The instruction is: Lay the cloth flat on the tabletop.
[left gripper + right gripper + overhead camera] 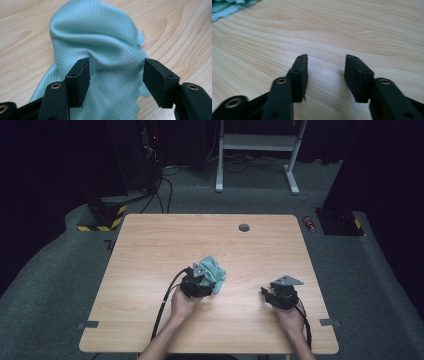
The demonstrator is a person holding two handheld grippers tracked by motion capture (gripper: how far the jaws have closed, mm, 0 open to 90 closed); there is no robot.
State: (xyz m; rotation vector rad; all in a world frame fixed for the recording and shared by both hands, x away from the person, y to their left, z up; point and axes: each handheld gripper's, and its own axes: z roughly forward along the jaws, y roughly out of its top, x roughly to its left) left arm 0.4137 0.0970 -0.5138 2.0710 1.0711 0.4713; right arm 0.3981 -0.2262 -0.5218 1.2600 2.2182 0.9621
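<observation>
The mint-green cloth (212,271) sits bunched up in a soft heap on the wooden table (150,250), a little toward the person's side of the table's middle. From the left gripper view its waffle-textured fabric (100,50) rises in a folded hump, with a frayed edge trailing down toward the camera. The left gripper (199,284) is right up against the cloth on its near side, and the fabric runs between its two black jaws; the left jaw lies against a fold, but a little gap shows beside the right one, so the jaws stand apart around the cloth and are not clamped on it. The right gripper (280,295) rests well apart from the cloth, out toward the table's right edge, over bare wood. Its jaws (325,75) are partly open with nothing between them, and a corner of the cloth (227,7) peeks in at the far left of its view.
</observation>
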